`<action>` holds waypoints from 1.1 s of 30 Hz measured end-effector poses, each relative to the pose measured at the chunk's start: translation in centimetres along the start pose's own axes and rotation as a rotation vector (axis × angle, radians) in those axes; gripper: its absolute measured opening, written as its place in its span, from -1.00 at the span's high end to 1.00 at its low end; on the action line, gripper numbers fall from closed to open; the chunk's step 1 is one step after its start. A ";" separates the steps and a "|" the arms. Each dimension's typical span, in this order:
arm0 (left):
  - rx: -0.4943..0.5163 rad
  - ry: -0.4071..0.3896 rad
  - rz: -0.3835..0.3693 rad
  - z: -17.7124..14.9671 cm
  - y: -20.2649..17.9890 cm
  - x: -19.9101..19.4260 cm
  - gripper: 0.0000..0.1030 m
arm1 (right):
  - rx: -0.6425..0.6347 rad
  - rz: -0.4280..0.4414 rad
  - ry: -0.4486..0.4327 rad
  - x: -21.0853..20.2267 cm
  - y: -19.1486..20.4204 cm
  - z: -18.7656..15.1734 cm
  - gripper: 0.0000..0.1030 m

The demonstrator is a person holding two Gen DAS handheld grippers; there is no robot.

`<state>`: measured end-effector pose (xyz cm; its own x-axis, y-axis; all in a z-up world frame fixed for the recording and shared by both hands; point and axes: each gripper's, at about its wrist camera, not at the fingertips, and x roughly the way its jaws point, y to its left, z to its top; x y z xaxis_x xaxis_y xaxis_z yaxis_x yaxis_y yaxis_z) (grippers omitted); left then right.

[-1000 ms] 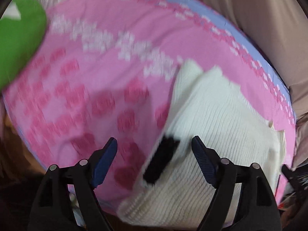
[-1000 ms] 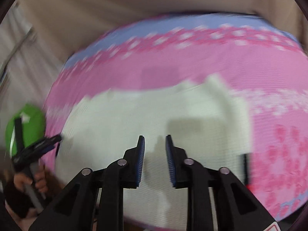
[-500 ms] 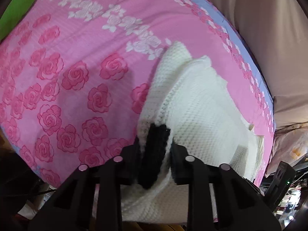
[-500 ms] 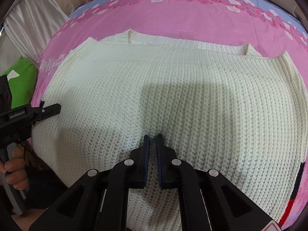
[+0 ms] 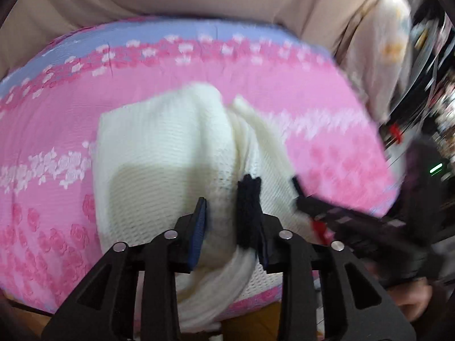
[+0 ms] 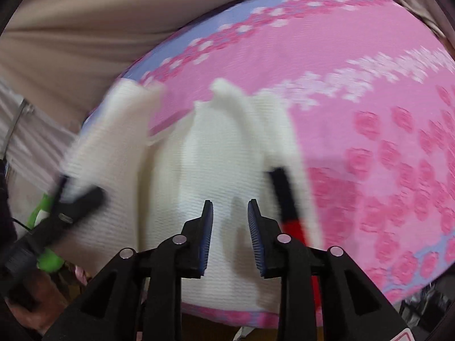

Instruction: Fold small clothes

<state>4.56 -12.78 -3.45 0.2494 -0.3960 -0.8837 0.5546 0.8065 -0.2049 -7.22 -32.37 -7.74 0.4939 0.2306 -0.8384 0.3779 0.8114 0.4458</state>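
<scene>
- Pinching a bunched edge of the white knit sweater [image 5: 159, 153] between the pads of the left gripper [image 5: 231, 224]; black trim patch [image 5: 248, 207] pressed against the right-hand pad.
- Lifted flap carried up and across, ahead of the left gripper; rest of the knit draped on the pink rose bedspread [image 5: 312, 105], a roll of hem hanging below the fingers at the near edge.
- Right gripper [image 6: 230, 234] parted, nothing between the pads; hovering just above the sweater body, whether touching cannot be told.
- Seen from the right wrist: flap raised to the left of the right gripper, black-and-red trim [image 6: 287, 199] just to its right.
- Judged step: first fold, side panel going over the middle.
- Risks: loose knit stretching or slipping from a shallow pinch; unpinned body dragging along with the flap, giving a skewed crease; hanging hem pulling the garment off the bed edge.
- Motion blur heavy in both views; fine detail uncertain.
</scene>
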 end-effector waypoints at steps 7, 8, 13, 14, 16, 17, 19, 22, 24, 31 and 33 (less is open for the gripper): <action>-0.081 -0.039 0.098 -2.3 4.3 -4.1 -0.45 | -0.031 0.093 -0.035 -2.6 1.4 0.3 -0.36; -0.113 0.006 0.091 -3.1 5.8 -4.1 -0.45 | -0.040 0.109 -0.020 -2.3 2.1 0.5 -0.44; -0.223 0.173 0.061 -6.9 10.5 -2.7 -0.45 | -0.050 0.086 0.132 2.9 5.3 1.1 -0.56; -0.249 0.191 0.051 -7.5 10.6 -2.3 -0.44 | -0.047 0.056 0.174 4.2 5.8 1.1 -0.56; -0.281 0.224 0.017 -8.4 11.2 -1.7 -0.41 | -0.093 0.059 0.215 5.5 7.4 0.7 -0.36; -0.283 0.226 0.017 -8.5 11.2 -1.6 -0.40 | -0.138 0.058 0.225 5.8 8.5 0.5 0.03; -0.264 0.222 0.023 -8.6 10.7 -1.8 -0.40 | -0.219 0.064 0.205 5.1 10.5 0.5 0.63; -0.226 0.175 0.032 -8.1 9.5 -2.8 -0.40 | -0.239 0.180 0.069 0.2 11.6 2.2 0.71; -0.207 0.156 0.036 -7.8 9.0 -3.2 -0.40 | -0.229 0.170 -0.020 -3.2 10.3 3.0 0.71; -0.167 0.149 0.051 -6.5 6.8 -2.2 -0.40 | -0.135 -0.049 0.080 1.8 -0.9 1.6 0.64; -0.155 0.130 0.070 -6.1 6.2 -2.3 -0.41 | -0.107 -0.006 0.007 -1.0 -0.4 1.5 0.51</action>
<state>2.57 -4.19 -5.25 0.1727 -0.2847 -0.9429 0.4080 0.8920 -0.1946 -6.69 -33.75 -6.58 0.4861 0.2286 -0.8434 0.2950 0.8656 0.4047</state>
